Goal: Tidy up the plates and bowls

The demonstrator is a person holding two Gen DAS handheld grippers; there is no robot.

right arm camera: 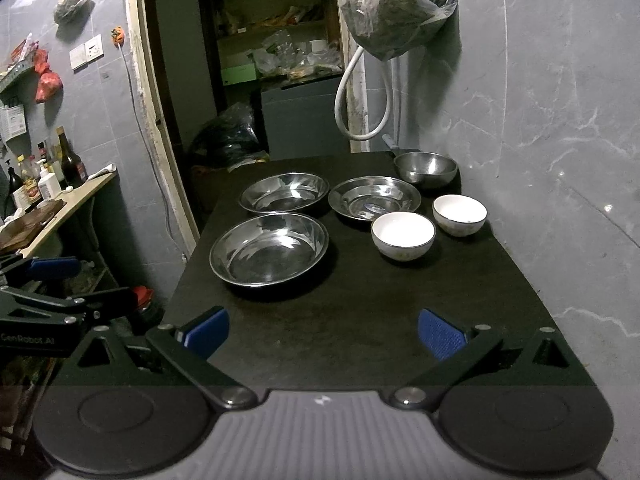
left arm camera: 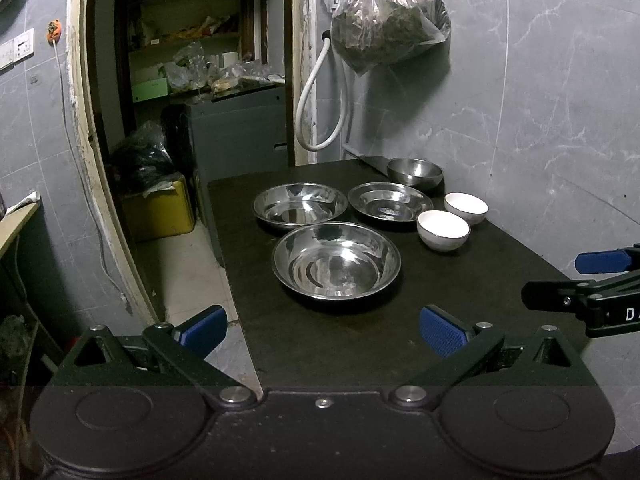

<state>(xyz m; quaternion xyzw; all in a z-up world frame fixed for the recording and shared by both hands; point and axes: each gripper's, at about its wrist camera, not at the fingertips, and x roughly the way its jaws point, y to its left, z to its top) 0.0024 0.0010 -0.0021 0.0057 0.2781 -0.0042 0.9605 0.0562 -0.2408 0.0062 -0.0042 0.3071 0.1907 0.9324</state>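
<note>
Dark table (left arm camera: pixel 360 344) against the grey wall: three steel plates (left arm camera: pixel 336 265) grouped toward its left half, one near and two behind, with a steel bowl (left arm camera: pixel 415 172) at the far right corner and two white bowls (left arm camera: pixel 443 229) side by side just before it. Left gripper (left arm camera: pixel 323 330) and right gripper (right arm camera: pixel 323 332) hover over the near edge, jaws spread wide, holding nothing.

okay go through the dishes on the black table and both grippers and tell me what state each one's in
Near steel plate: upright, empty, unstacked.
Far-left steel plate: upright, empty.
Far-right steel plate: upright, empty.
Steel bowl: upright, at the wall.
Near white bowl: upright, empty.
Far white bowl: upright, empty.
Left gripper: open, holding nothing.
Right gripper: open, holding nothing.
</note>
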